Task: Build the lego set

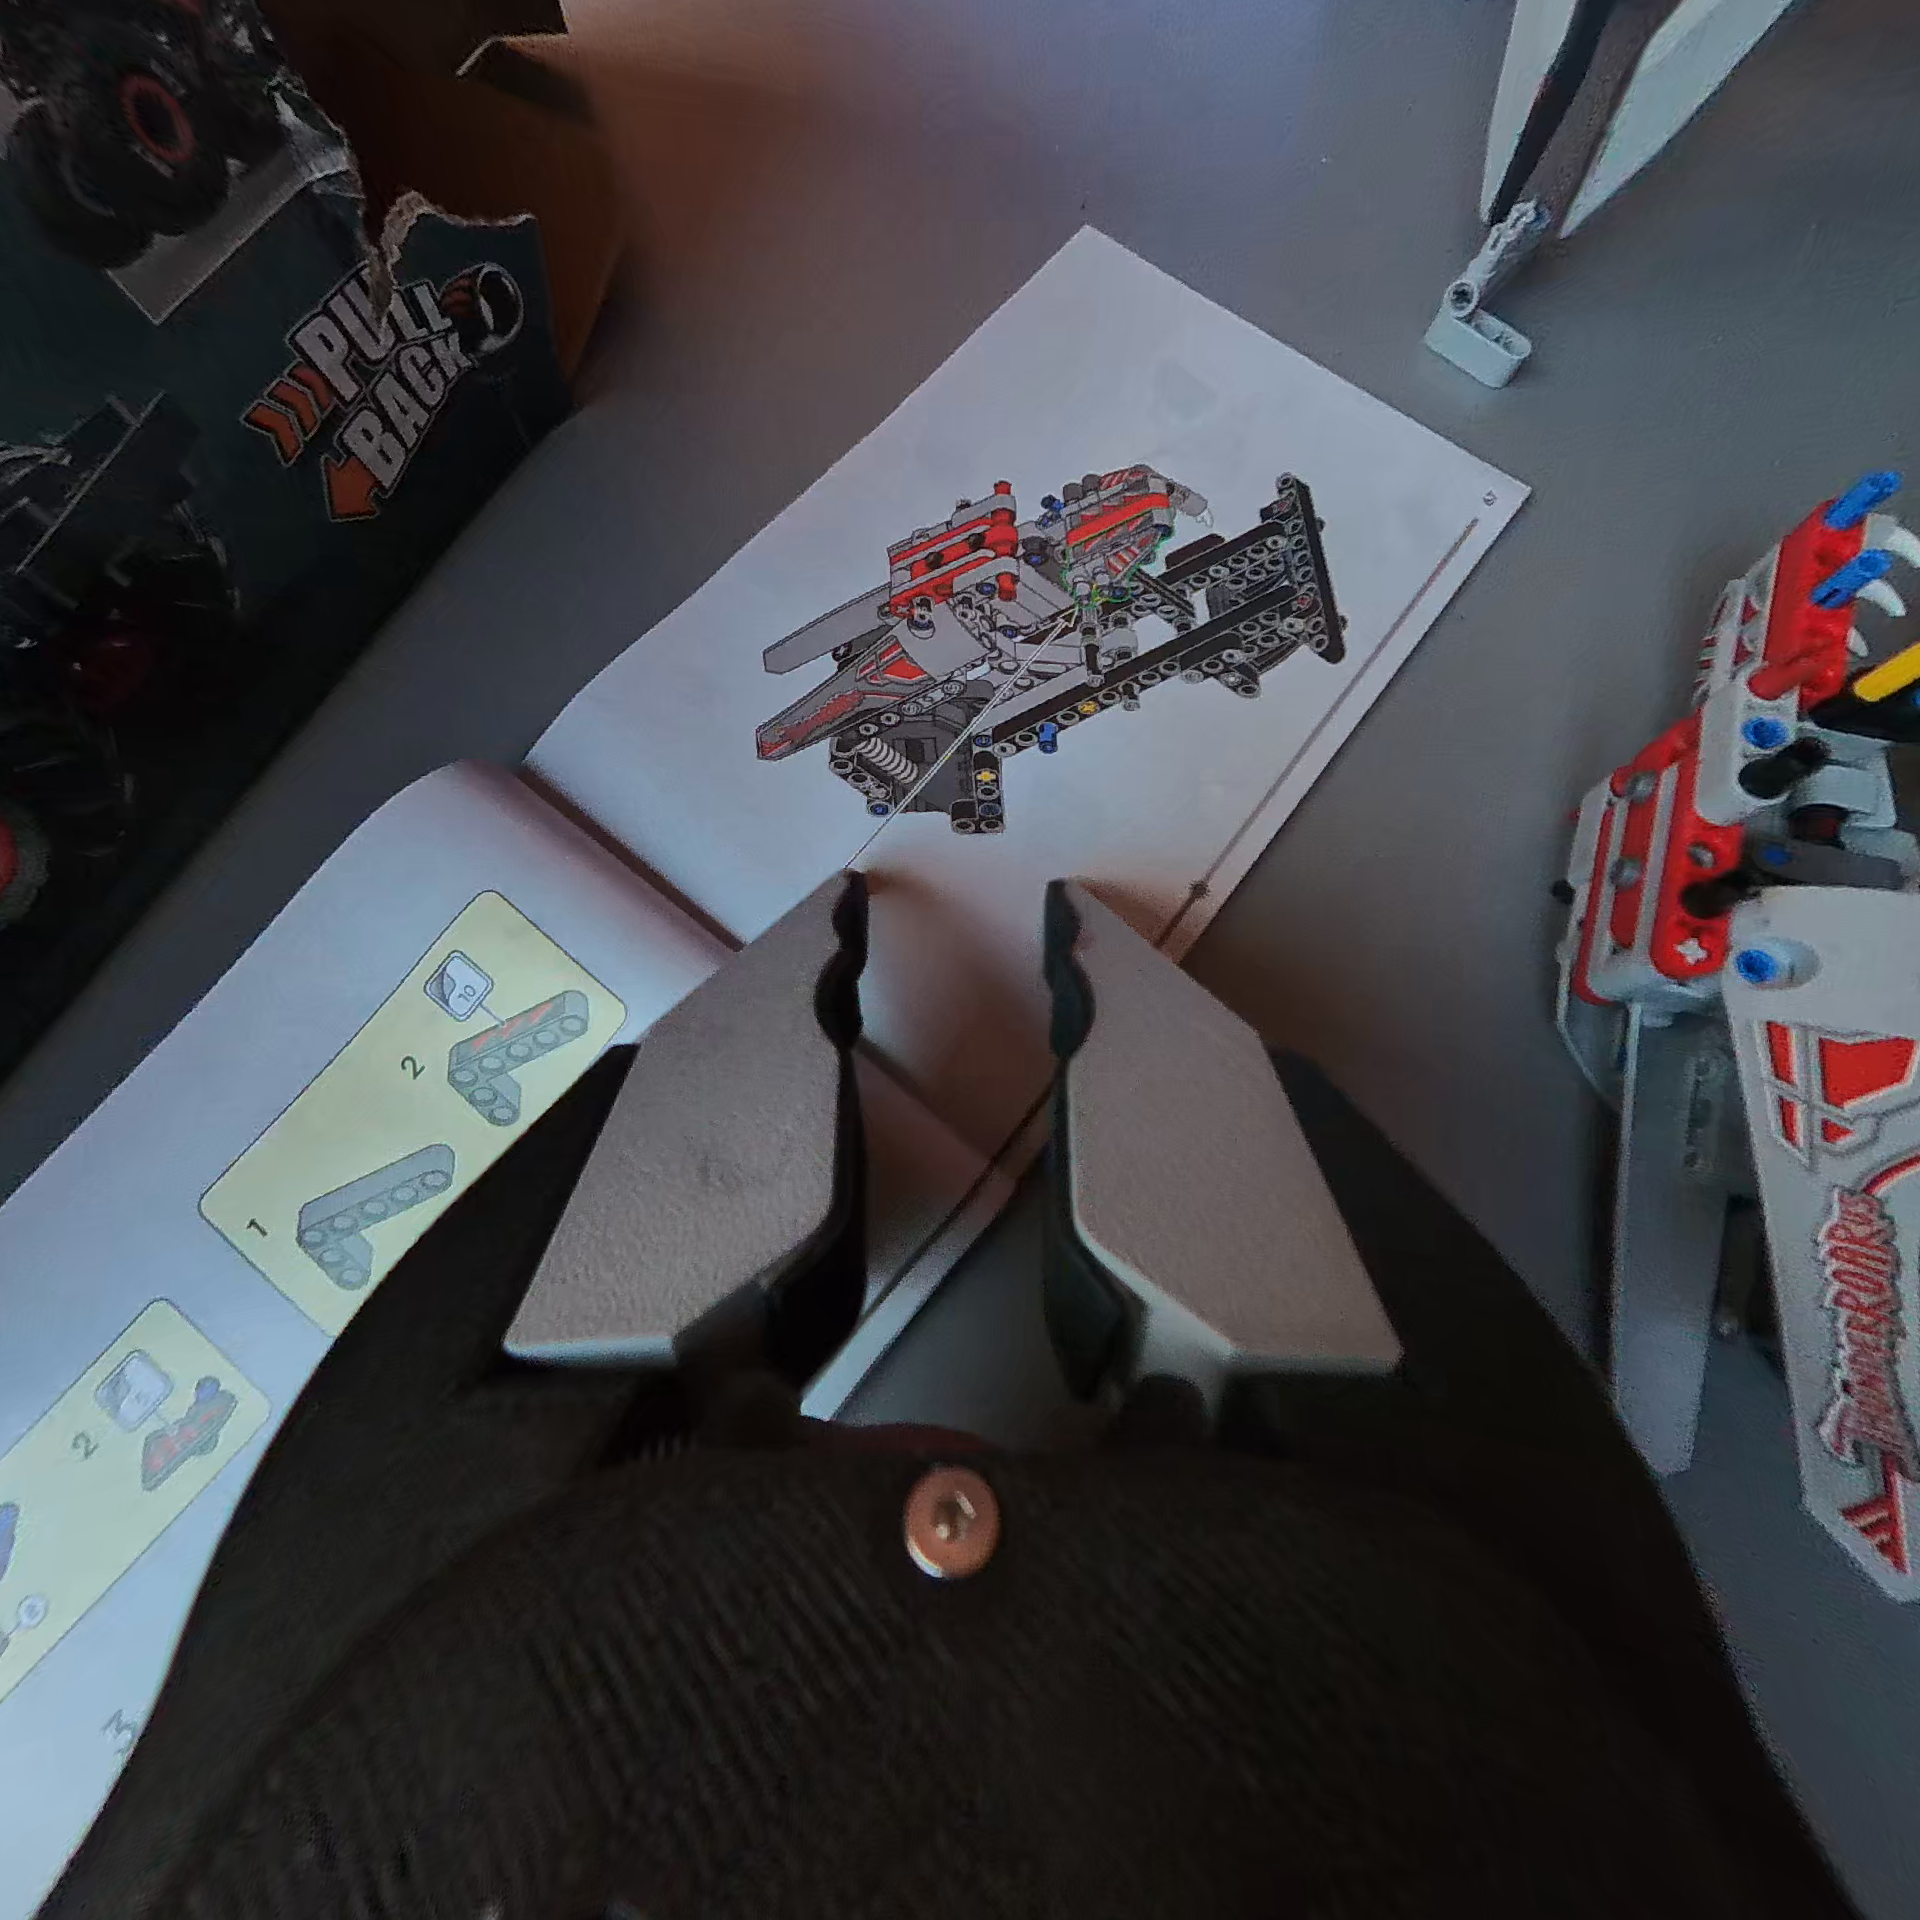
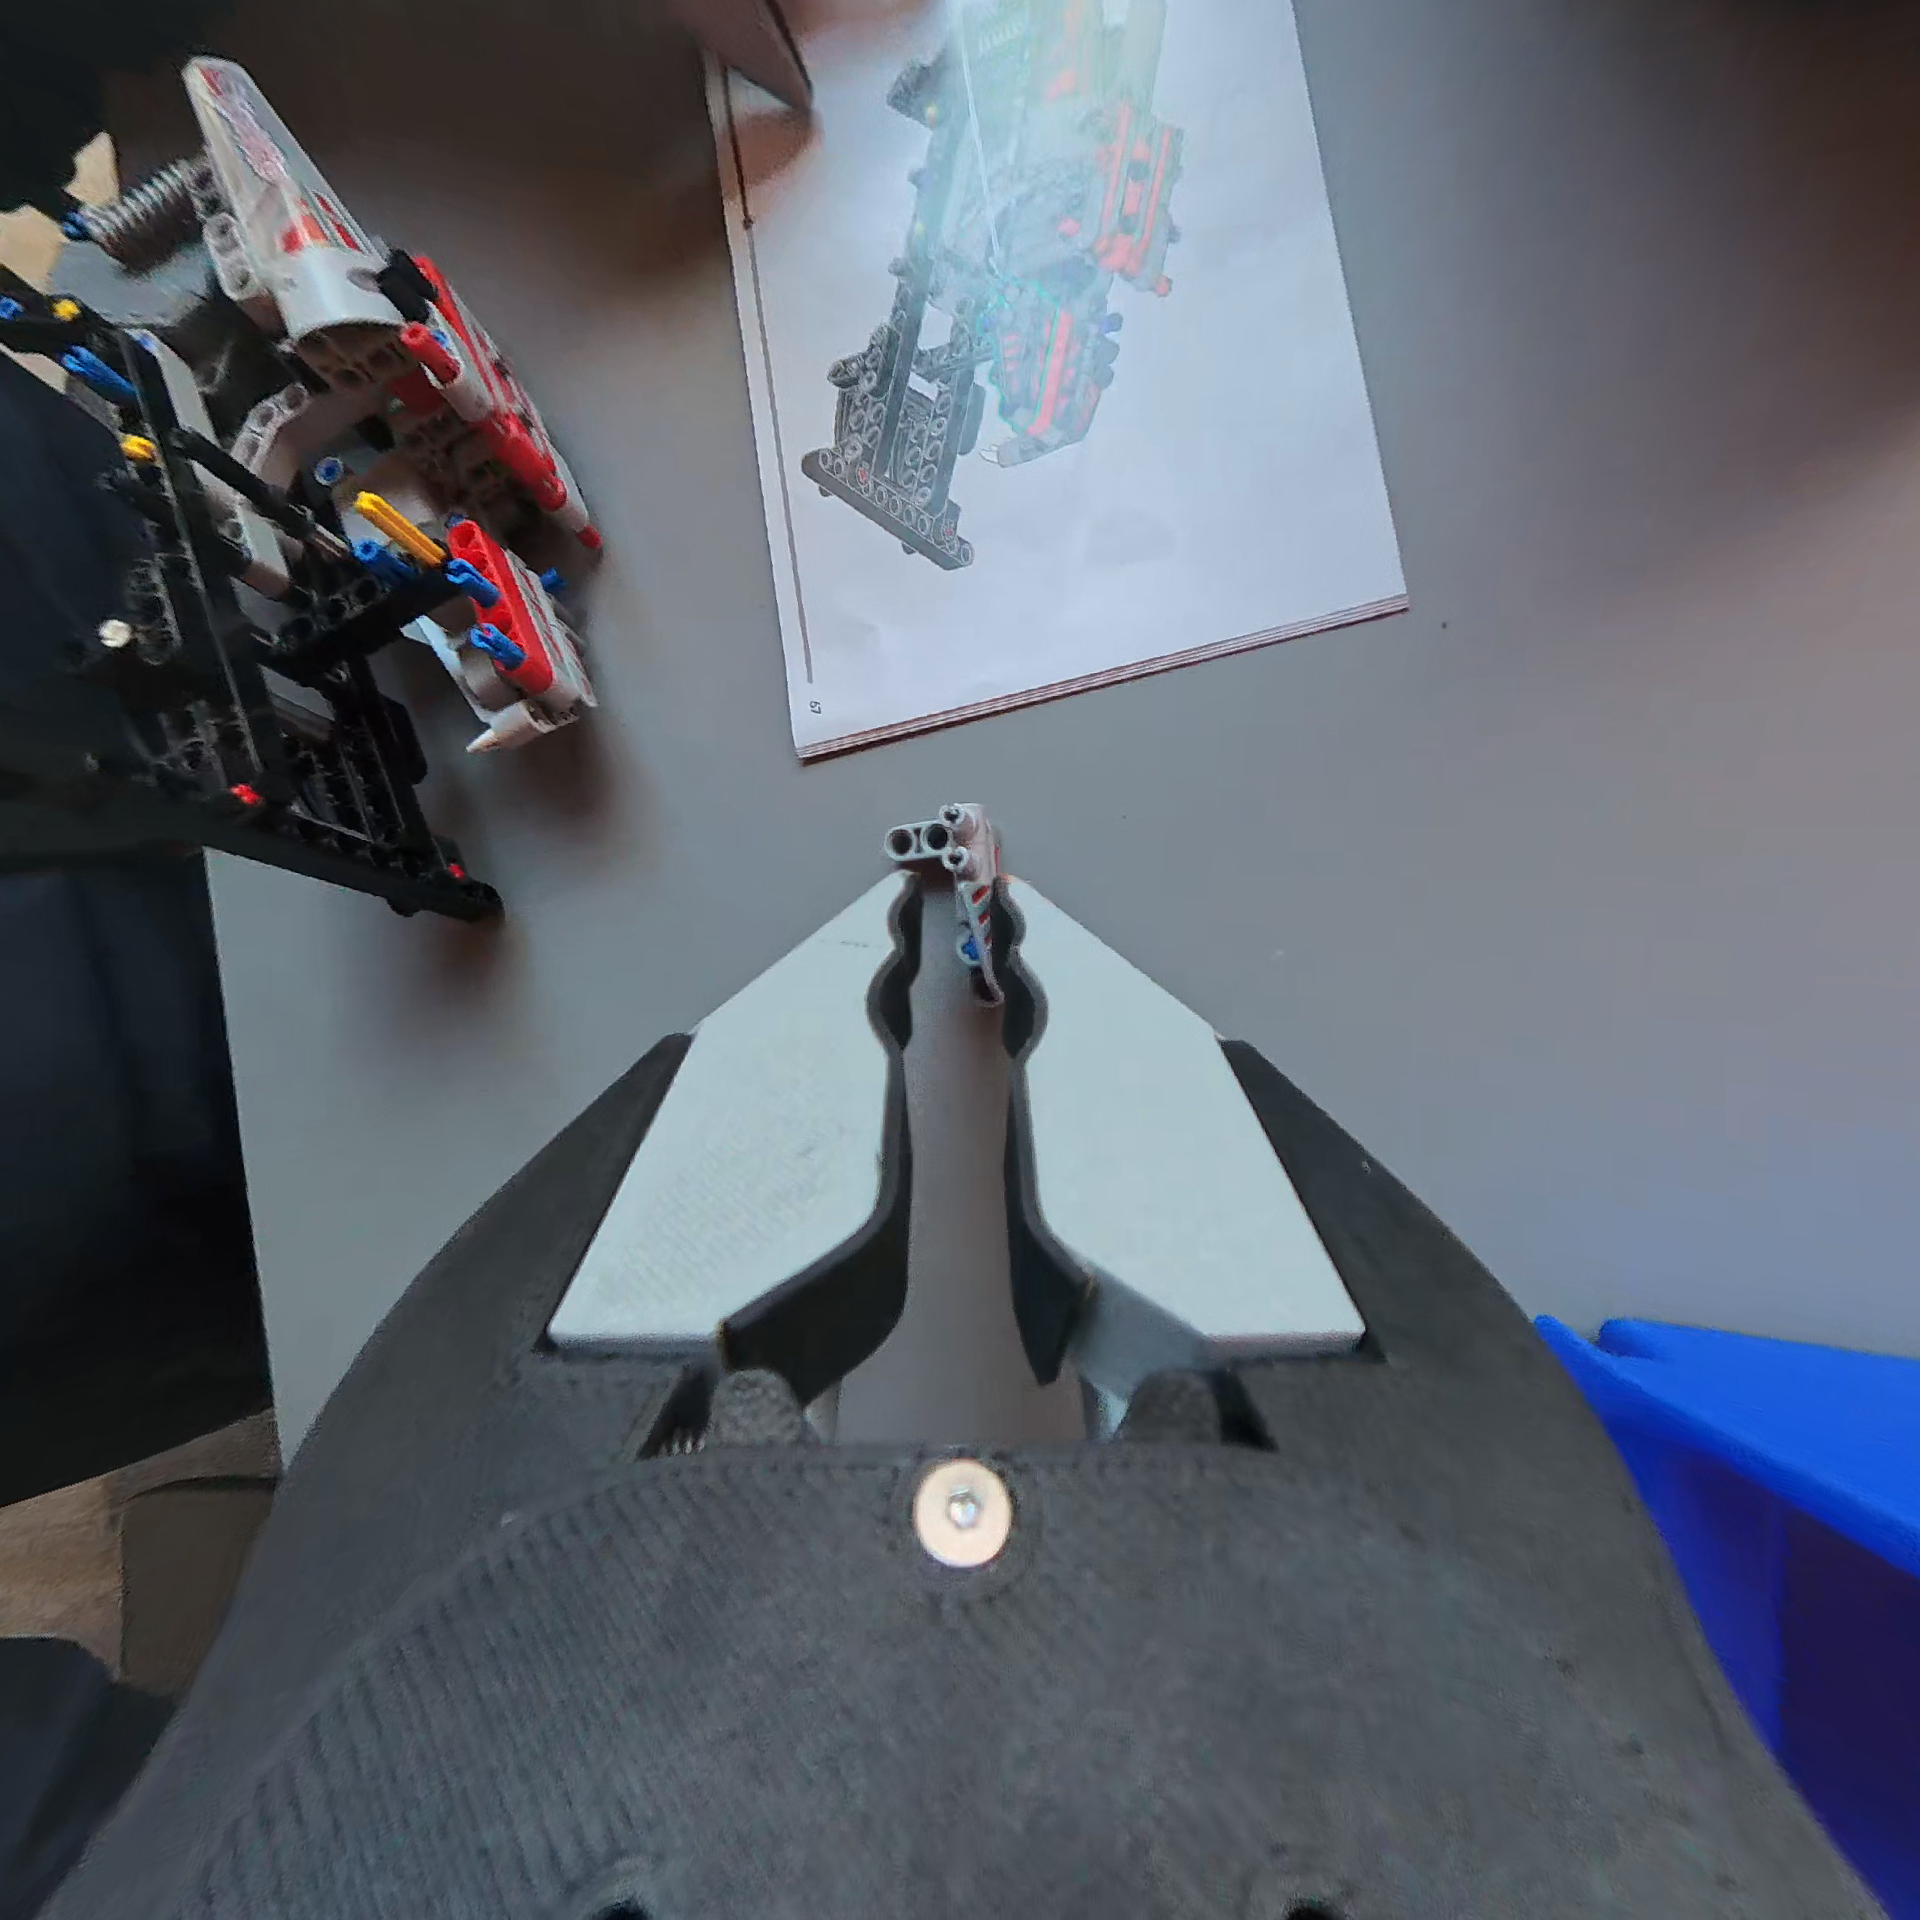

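The half-built lego truck [image 1: 1756,935], red, grey and black, lies on the grey table at the right edge of the left wrist view; it also shows at the left of the right wrist view [image 2: 312,499]. The open instruction booklet [image 1: 1018,623] lies under my left gripper [image 1: 954,899], which is open and empty above the page. My right gripper [image 2: 951,894] is shut on a small grey L-shaped beam piece [image 2: 951,847] with a red sticker, held above the bare table. The right gripper also shows at the top right of the left wrist view [image 1: 1517,223], with the grey piece [image 1: 1481,327] at its tips.
The torn lego box [image 1: 239,343] stands at the left in the left wrist view. A blue bin [image 2: 1766,1475] sits at the lower right in the right wrist view. The booklet page [image 2: 1049,374] lies ahead of the right gripper. One gripper's finger ends stand about 20 centimetres off the other's.
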A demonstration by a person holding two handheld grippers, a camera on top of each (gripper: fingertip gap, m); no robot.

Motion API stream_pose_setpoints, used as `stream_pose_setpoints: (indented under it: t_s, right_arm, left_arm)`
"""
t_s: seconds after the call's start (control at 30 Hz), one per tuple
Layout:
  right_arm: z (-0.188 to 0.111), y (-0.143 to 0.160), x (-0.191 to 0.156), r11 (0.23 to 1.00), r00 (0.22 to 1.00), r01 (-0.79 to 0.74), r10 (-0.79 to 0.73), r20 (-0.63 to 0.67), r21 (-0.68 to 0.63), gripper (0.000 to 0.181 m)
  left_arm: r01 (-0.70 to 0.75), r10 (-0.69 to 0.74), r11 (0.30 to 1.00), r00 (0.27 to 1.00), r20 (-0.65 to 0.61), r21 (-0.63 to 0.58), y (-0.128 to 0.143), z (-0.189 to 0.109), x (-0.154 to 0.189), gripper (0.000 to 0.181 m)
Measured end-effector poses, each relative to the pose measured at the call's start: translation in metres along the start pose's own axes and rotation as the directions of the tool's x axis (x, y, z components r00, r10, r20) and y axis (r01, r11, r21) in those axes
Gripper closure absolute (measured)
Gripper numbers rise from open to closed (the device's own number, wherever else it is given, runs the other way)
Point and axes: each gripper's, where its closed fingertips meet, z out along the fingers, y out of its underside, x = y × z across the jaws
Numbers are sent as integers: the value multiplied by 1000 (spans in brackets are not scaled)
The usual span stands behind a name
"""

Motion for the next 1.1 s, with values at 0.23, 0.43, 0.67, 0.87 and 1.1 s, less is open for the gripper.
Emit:
stream_pose_setpoints:
  t_s: [0.23,0.43,0.67,0.87,1.1]
  right_arm:
    - [-4,-5,1,999,1000,-17,16,20,42,154]
    - [-15,-33,-4,980,999,-17,7,47,200,142]
    - [7,-48,-21,978,998,57,-64,28,201,137]
    - [22,-45,-26,980,992,129,-128,-13,150,138]
    - [30,-46,-29,981,993,119,-122,7,152,137]
  left_arm:
    - [2,-2,1000,1000,10,9,-2,-13,-5,142]
    - [47,-52,997,996,68,65,-4,-41,-30,121]
    - [59,-57,998,992,117,-18,12,-41,-41,113]
    - [-28,34,997,997,76,-70,17,-30,-25,111]
    - [102,-90,993,979,183,-59,28,-68,-59,102]
